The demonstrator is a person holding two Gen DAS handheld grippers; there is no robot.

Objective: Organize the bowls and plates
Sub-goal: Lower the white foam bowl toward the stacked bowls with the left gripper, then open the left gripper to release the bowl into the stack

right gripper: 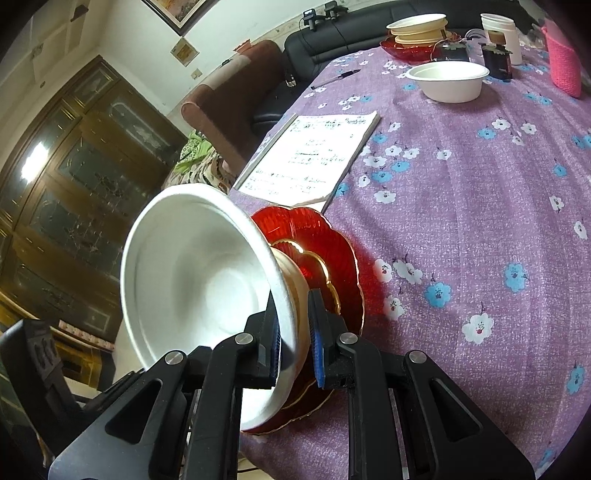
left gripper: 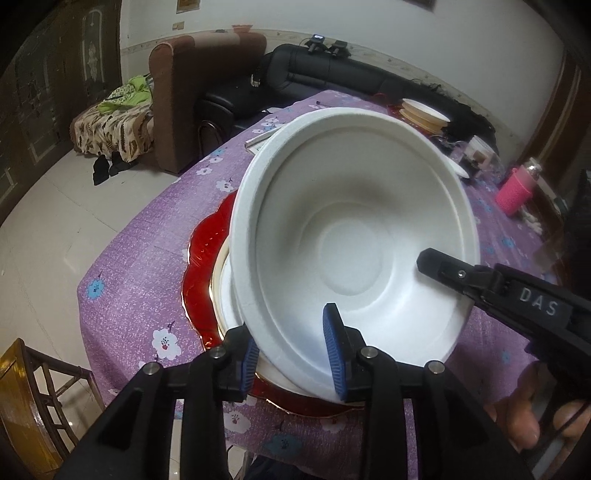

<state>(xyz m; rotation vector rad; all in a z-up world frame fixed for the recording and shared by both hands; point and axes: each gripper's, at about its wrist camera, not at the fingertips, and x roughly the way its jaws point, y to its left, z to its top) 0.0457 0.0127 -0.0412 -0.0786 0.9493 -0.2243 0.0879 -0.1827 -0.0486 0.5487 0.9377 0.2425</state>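
A white bowl point(left gripper: 351, 221) sits tilted on a stack made of a red gold-rimmed plate point(left gripper: 203, 266) and a cream dish point(left gripper: 221, 288), near the table's corner. My left gripper point(left gripper: 291, 358) straddles the bowl's near rim: one blue pad is outside and one inside, and the pads stand apart from the wall. My right gripper point(left gripper: 443, 271) reaches in from the right. In the right wrist view the right gripper point(right gripper: 295, 345) is shut on the white bowl's point(right gripper: 199, 273) rim, with a cream wall point(right gripper: 295, 288) just behind it, above the red plate point(right gripper: 332, 229).
On the purple flowered tablecloth point(right gripper: 461, 221) lie an open notebook point(right gripper: 314, 158) and a pen point(right gripper: 336, 78). Farther back stand another white bowl point(right gripper: 448, 81), cream bowls stacked on a red plate point(right gripper: 417, 29) and a pink knitted holder point(right gripper: 563, 66). A wooden chair point(left gripper: 33, 406) stands by the table's edge.
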